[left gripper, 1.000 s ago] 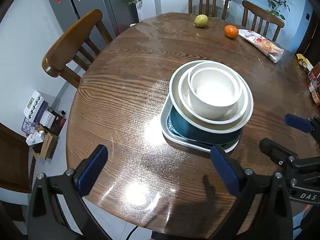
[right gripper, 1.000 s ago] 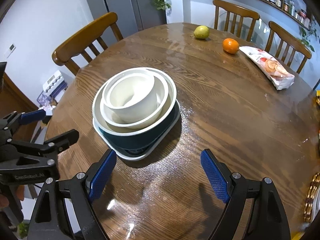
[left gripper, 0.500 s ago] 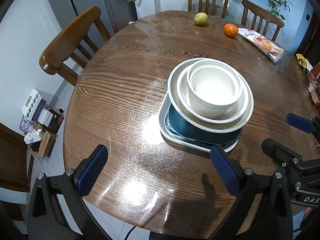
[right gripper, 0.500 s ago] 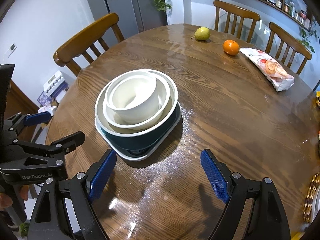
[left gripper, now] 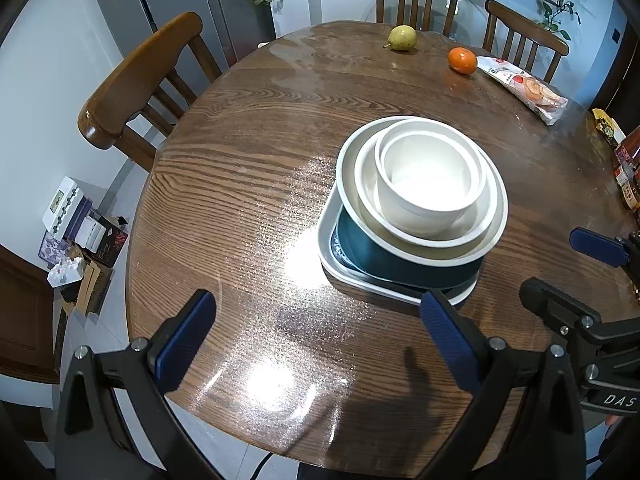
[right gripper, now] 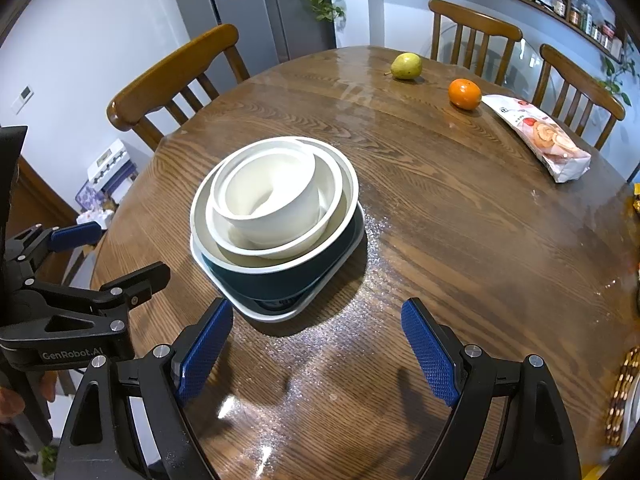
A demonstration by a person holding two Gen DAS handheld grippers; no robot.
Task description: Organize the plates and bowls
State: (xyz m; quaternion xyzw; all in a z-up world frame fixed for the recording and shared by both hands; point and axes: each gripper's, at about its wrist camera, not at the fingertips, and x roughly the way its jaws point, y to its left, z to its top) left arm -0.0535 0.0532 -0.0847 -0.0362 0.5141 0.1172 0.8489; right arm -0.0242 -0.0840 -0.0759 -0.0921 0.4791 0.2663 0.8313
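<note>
A stack of dishes stands on the round wooden table [left gripper: 248,152]: a small white bowl [left gripper: 430,184] inside a wider white bowl [left gripper: 366,184], inside a dark teal bowl [left gripper: 400,258], on a white squarish plate [left gripper: 326,240]. The stack also shows in the right wrist view, with the small white bowl [right gripper: 272,200], the teal bowl [right gripper: 288,276] and the plate [right gripper: 344,258]. My left gripper [left gripper: 316,344] is open and empty, over the table's near edge, left of the stack. My right gripper [right gripper: 316,352] is open and empty, just in front of the stack.
A pear [left gripper: 402,38], an orange [left gripper: 462,60] and a snack packet [left gripper: 524,88] lie at the table's far side. Wooden chairs [left gripper: 140,80] stand around it. Boxes [left gripper: 76,232] sit on the floor at left. Small items line the right edge [left gripper: 624,168].
Both grippers have pulled back slightly from the stack and stay open. The dishes have not moved.
</note>
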